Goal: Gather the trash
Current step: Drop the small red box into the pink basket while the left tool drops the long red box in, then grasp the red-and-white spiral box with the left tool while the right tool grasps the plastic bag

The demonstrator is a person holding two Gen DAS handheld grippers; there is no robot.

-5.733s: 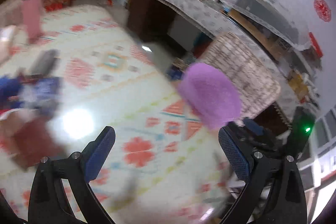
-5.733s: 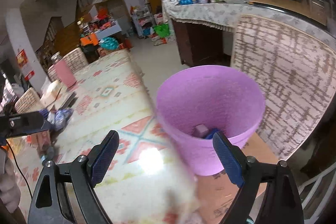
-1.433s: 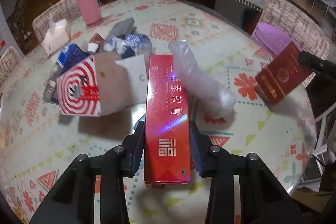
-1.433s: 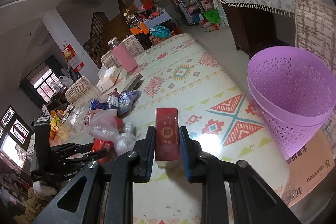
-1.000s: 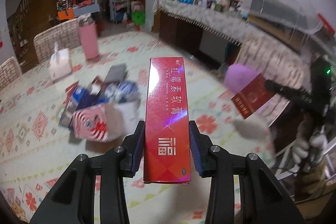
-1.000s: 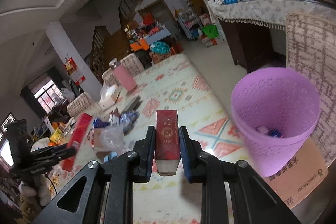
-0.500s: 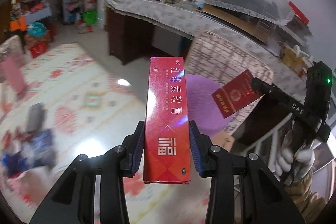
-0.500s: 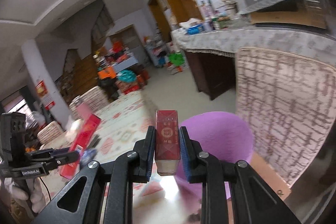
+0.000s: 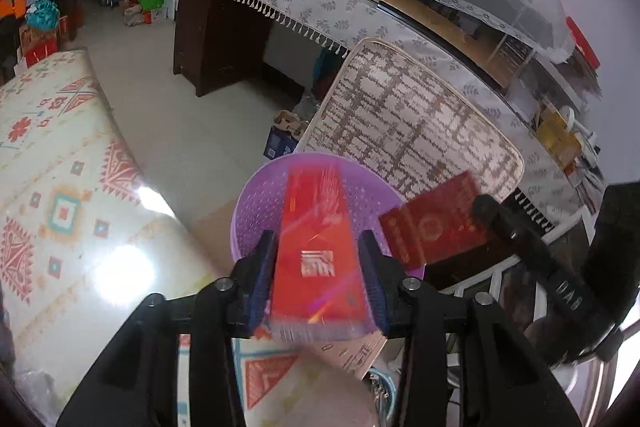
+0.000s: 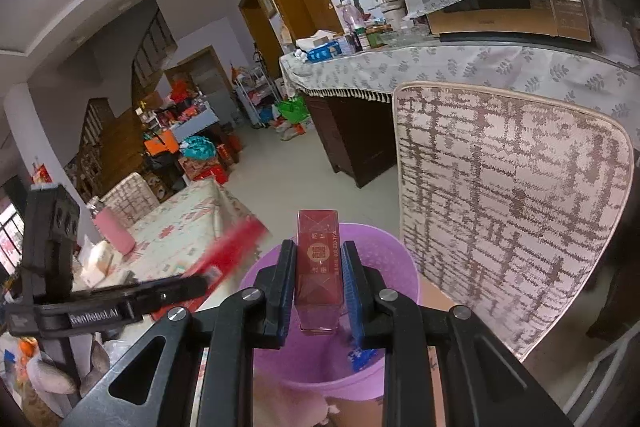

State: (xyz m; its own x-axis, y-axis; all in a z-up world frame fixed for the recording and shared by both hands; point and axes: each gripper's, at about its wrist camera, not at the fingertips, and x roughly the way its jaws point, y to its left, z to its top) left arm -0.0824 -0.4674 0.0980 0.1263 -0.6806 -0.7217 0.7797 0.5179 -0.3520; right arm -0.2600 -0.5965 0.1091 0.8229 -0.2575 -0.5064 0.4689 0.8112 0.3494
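We have both jaws clamped: left gripper [image 9: 318,263] on a long red box [image 9: 316,227], right gripper [image 10: 319,285] on a darker red box [image 10: 319,267], both over the purple bin [image 10: 384,259] (something blue already inside). Drops pending; bench [image 9: 60,187] leftovers out of view.

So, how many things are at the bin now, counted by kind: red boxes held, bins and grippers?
Red boxes held: 2 (long red box, dark red box)
Purple bins: 1
Grippers: 2 (left gripper, right gripper)
Total: 5
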